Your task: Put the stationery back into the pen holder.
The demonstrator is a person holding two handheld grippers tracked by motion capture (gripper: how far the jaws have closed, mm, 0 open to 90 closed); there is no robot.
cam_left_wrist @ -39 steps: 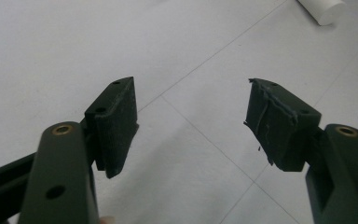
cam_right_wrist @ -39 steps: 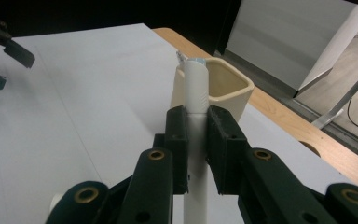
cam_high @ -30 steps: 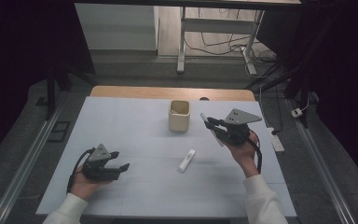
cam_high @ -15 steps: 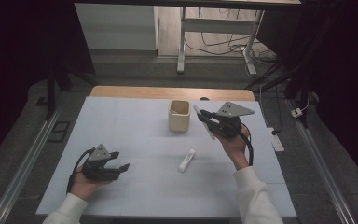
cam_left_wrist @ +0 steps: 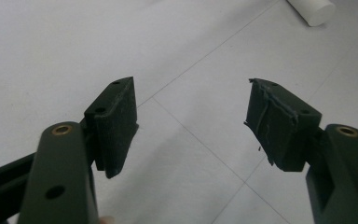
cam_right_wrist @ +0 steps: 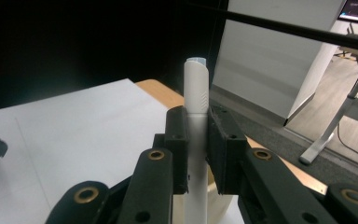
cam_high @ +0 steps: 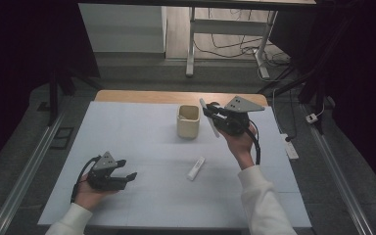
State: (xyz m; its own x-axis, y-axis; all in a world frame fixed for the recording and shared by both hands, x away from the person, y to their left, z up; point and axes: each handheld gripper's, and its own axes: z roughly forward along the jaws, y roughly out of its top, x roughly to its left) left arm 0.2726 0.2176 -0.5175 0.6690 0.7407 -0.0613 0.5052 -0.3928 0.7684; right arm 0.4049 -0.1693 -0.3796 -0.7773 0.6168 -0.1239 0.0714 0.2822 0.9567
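Note:
In the high view my right gripper (cam_high: pixel 211 116) is shut on a white pen (cam_high: pixel 208 119) and holds it tilted in the air, just right of a cream cup (cam_high: pixel 188 121) standing on the white table (cam_high: pixel 127 132). In the right gripper view the pen (cam_right_wrist: pixel 196 93) stands upright, clamped between the pads, with my right gripper (cam_right_wrist: pixel 197 149) above the cup (cam_right_wrist: pixel 218 203). A second white pen (cam_high: pixel 195 168) lies flat on the table in front of the cup. My left gripper (cam_high: pixel 130 177) rests low at the front left, open and empty. In the left gripper view my left gripper (cam_left_wrist: pixel 191 121) is over bare table, with the lying pen's end (cam_left_wrist: pixel 310 9) far off.
The table's wooden far edge (cam_high: pixel 142 96) lies behind the cup. Metal rails (cam_high: pixel 29 166) run along both sides of the table. Desk legs and cables (cam_high: pixel 254 49) sit on the floor beyond.
My right hand has carried the held pen left and upward, closer to the cup. The left hand and the lying pen have not moved.

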